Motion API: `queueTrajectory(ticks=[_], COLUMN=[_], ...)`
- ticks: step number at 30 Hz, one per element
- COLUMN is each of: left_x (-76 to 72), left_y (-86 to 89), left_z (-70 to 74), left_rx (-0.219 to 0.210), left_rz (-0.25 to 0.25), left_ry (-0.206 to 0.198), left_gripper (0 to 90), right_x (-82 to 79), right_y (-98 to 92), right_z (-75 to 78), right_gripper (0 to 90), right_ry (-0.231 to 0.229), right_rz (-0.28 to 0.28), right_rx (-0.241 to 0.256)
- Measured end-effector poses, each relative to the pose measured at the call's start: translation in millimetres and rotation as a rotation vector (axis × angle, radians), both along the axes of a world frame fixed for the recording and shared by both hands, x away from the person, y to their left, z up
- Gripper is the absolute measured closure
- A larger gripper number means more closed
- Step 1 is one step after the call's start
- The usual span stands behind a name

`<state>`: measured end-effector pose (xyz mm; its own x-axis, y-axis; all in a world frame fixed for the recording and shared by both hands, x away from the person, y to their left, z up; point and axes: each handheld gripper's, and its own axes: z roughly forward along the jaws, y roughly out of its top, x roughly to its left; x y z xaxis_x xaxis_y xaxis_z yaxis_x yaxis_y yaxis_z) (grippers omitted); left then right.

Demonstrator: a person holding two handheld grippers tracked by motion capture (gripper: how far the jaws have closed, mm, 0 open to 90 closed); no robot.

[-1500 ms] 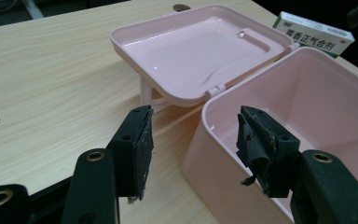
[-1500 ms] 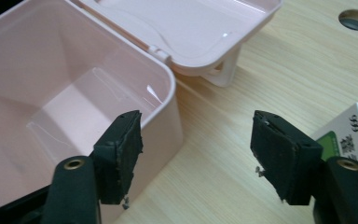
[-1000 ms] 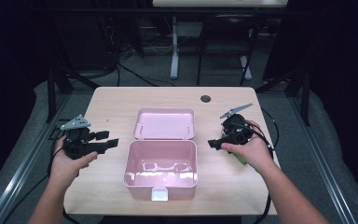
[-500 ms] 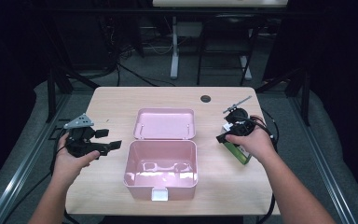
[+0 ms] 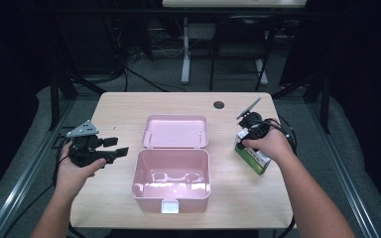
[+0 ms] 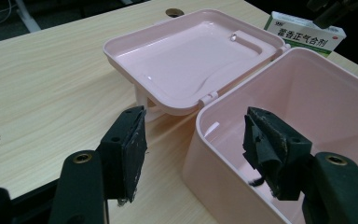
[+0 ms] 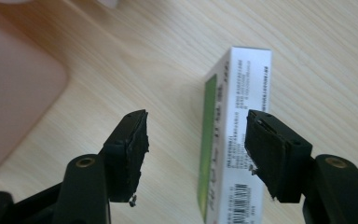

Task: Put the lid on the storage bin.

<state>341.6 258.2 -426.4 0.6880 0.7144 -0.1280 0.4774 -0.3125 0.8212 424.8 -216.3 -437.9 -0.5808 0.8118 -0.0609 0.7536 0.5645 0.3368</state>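
Tongs in the person's right hand (image 5: 252,130) have come down over a small green and white medicine box (image 5: 252,157) that lies on the wooden surface (image 5: 129,106) to the right of an open pink case (image 5: 171,179). A second ago these tongs were held higher and nearer the case; now the hand has swung outward and lowered over the box. In the right gripper view the right tongs (image 7: 196,140) are spread wide, with one black pad (image 7: 134,140) over bare wood to one side of the medicine box (image 7: 235,140) and the other pad (image 7: 268,144) over its far long edge — they straddle it but do not yet seem to press on it.

Left tongs (image 5: 115,149) hover over the surface just left of the case, and have barely shifted in that time. In the left gripper view the left tongs (image 6: 196,149) are also spread and hold nothing; they point at the near wall of the pink case (image 6: 223,177), whose lid (image 6: 191,60) lies folded back flat behind it. The case looks empty inside, and the medicine box (image 6: 303,35) shows beyond its far rim.

The change suggests that the pick-up is about to begin: likely the right tongs need to close on the box's long sides, then carry it to the open case.
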Motion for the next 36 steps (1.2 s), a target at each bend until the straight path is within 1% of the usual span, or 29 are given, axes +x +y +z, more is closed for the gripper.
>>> queueTrajectory(ticks=[2, 7, 10, 13, 16, 19, 23, 26, 28, 32, 36], left_x=[0.2, 0.6, 0.5, 0.6, 0.5, 0.5, 0.9, 1.3, 1.2, 1.3, 2.2], left_y=[0.1, 0.1, 0.3, 0.4, 0.3, -0.3, -0.4, -0.5, -0.3, 0.6, 1.0], left_z=[-0.1, -0.5, -0.5, -0.9, -0.5, -0.5, -0.7, -1.6, -1.7, -1.3, -2.2], left_rx=[0.001, 0.007, 0.013, 0.010, 0.001, 0.001, -0.002, 0.001, 0.004, 0.001, 0.004], left_rz=[0.000, -0.001, -0.003, 0.002, -0.004, -0.003, -0.005, -0.004, -0.003, 0.000, 0.000], left_ry=[0.000, 0.004, 0.006, 0.003, 0.002, 0.003, 0.006, 0.005, 0.006, 0.009, 0.008], left_gripper=[39.4, 40.3, 40.6, 40.9, 40.9, 40.9, 40.9, 40.9, 40.9, 40.9, 40.9], right_x=[4.0, 13.7, 17.8, 20.8, 23.6, 26.6, 28.3, 29.0, 29.3, 29.4, 30.1], right_y=[-2.2, -7.8, -10.3, -12.7, -15.4, -17.3, -17.9, -18.5, -18.6, -19.0, -19.4], right_z=[-1.2, -3.0, -5.6, -9.7, -14.5, -18.2, -21.0, -24.3, -26.9, -33.8, -38.6], right_gripper=[39.8, 41.1, 42.7, 43.0, 44.4, 46.7, 50.8, 51.3, 52.8, 54.8, 56.1], right_ry=[0.012, 0.022, 0.036, 0.054, 0.060, 0.075, 0.096, 0.104, 0.134, 0.167, 0.183], right_rz=[-0.012, -0.034, -0.042, -0.054, -0.057, -0.057, -0.049, -0.042, -0.040, -0.042, -0.049], right_rx=[-0.011, -0.044, -0.045, -0.075, -0.094, -0.109, -0.102, -0.114, -0.115, -0.107, -0.108])
